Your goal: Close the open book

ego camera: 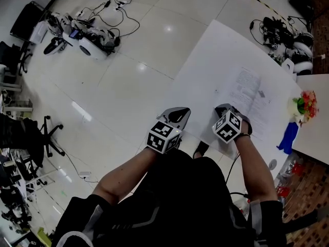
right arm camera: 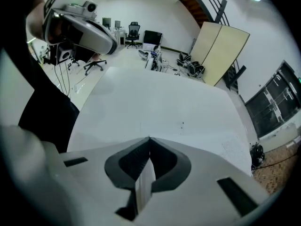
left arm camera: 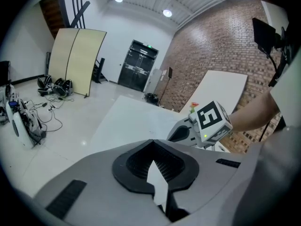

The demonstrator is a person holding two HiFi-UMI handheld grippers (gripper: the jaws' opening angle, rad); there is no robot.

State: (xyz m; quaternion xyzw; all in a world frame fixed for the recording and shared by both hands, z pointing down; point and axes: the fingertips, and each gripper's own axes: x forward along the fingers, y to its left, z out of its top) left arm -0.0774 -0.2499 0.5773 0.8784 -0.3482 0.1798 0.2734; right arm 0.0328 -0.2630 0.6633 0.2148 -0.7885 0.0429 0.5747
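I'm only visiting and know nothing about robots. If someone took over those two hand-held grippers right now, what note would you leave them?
Left gripper: jaws together, nothing seen in them, held by the table's near edge.
Right gripper: jaws together at the book's near corner. I cannot tell whether a page is pinched.
Book: lies open, pages up, on the white table.
Done: nothing shows yet.
Left: fold one half over and close the book.
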